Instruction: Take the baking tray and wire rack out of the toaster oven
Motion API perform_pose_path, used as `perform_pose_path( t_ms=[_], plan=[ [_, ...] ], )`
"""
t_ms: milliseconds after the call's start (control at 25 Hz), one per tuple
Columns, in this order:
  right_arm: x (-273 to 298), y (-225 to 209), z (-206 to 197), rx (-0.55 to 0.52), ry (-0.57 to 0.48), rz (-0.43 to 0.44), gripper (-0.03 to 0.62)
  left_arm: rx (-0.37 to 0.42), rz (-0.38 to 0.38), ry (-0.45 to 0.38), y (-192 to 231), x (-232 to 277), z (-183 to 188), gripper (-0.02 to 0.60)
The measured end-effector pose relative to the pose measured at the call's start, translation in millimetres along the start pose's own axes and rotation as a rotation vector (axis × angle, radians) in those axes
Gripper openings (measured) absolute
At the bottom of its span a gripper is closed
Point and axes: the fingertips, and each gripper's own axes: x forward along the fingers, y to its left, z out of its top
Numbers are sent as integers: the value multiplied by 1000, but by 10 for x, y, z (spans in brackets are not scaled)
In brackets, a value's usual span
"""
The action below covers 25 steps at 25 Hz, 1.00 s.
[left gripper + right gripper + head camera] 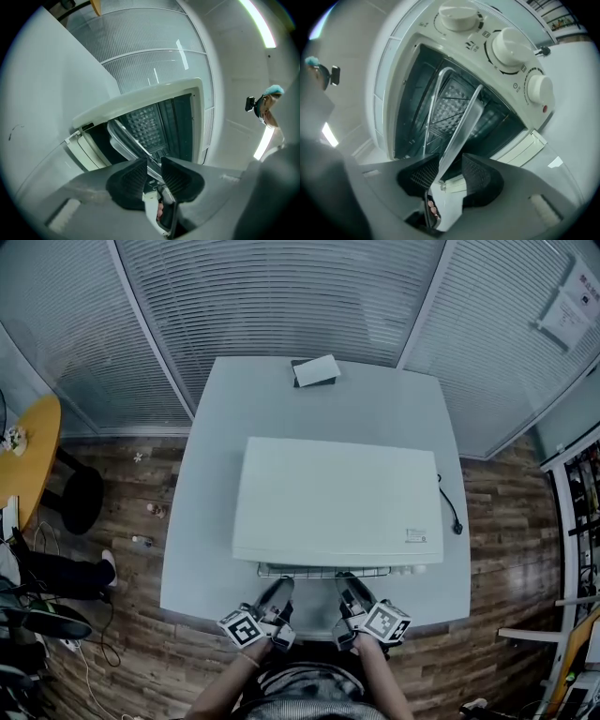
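Closest to the camera are the left gripper (280, 585) and the right gripper (350, 583), both at the front of the oven. On the white worktop (202, 540) stands the toaster oven (337, 498), and its door (526, 147) hangs open. The baking tray (465, 126) sticks partly out of the cavity, with the wire rack (432, 93) just beside it. The left jaws are closed on the tray's front rim. The right jaws stand around the same rim, with a gap on one side.
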Motion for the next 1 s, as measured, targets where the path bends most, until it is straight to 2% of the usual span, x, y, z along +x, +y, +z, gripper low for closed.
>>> perform_pose_path(
  t_ms=[40, 120, 280, 360, 560, 720, 800, 880, 1000],
  plan=[
    [6, 48, 34, 22, -13, 27, 172, 7, -6, -3, -16, 6, 19, 105],
    [40, 106, 107, 50, -41, 54, 172, 20, -17, -3, -43, 13, 45, 110],
    [79, -30, 194, 67, -60, -6, 156, 22, -18, 5, -39, 10, 32, 110],
    [89, -64, 201, 92, -65, -13, 135, 27, -20, 19, -39, -3, 8, 110],
    [89, -108, 171, 160, -56, -40, 135, 40, -19, 71, -17, -18, -70, 117],
    [132, -15, 221, 172, -77, 28, 124, 70, 41, 128, 175, 24, -191, 130],
    [140, -6, 245, 161, -83, 37, 117, 60, 67, 107, 253, 72, -168, 137],
    [107, -65, 223, 168, -78, -12, 114, 31, 81, 57, 269, 127, -83, 143],
    [102, -77, 214, 172, -81, -30, 109, -20, 107, 7, 306, 176, -32, 143]
  ],
)
